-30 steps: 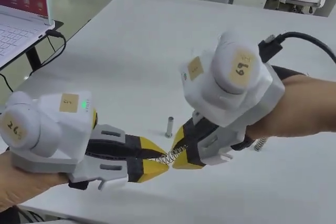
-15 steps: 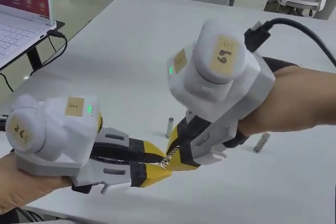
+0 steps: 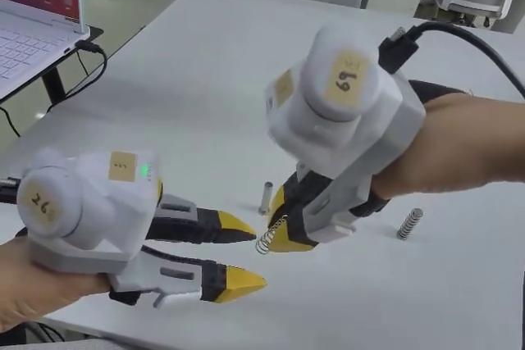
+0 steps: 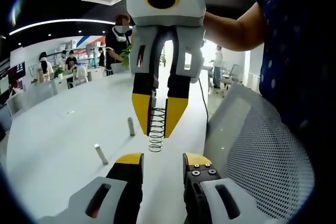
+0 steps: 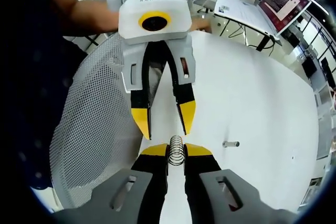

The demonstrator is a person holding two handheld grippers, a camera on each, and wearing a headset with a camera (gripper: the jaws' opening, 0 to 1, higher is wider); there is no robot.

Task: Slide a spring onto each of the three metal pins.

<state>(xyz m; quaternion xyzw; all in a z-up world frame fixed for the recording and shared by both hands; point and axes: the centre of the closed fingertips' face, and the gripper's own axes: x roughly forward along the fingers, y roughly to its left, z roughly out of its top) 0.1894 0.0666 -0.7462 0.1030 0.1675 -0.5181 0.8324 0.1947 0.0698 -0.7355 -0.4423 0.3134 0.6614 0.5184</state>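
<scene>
My right gripper (image 3: 276,234) is shut on one end of a thin wire spring (image 3: 267,236), which juts out past its yellow tips toward my left gripper. The right gripper view shows the spring (image 5: 177,151) end-on between the jaws. My left gripper (image 3: 250,257) is open, with its tips just left of the spring and apart from it. A short metal pin (image 3: 266,197) stands upright on the white table behind the right gripper. In the left gripper view, two pins (image 4: 131,126) (image 4: 100,153) stand left of the hanging spring (image 4: 156,128).
A second spring (image 3: 409,223) lies on the white table (image 3: 205,88) under my right forearm. An open laptop (image 3: 33,14) with a cable sits on a stand at far left. A mesh chair back (image 4: 252,145) is near the table edge.
My left gripper has opened and let go of the spring, which stays in the right gripper. The right gripper has tilted, lifting the spring slightly.
</scene>
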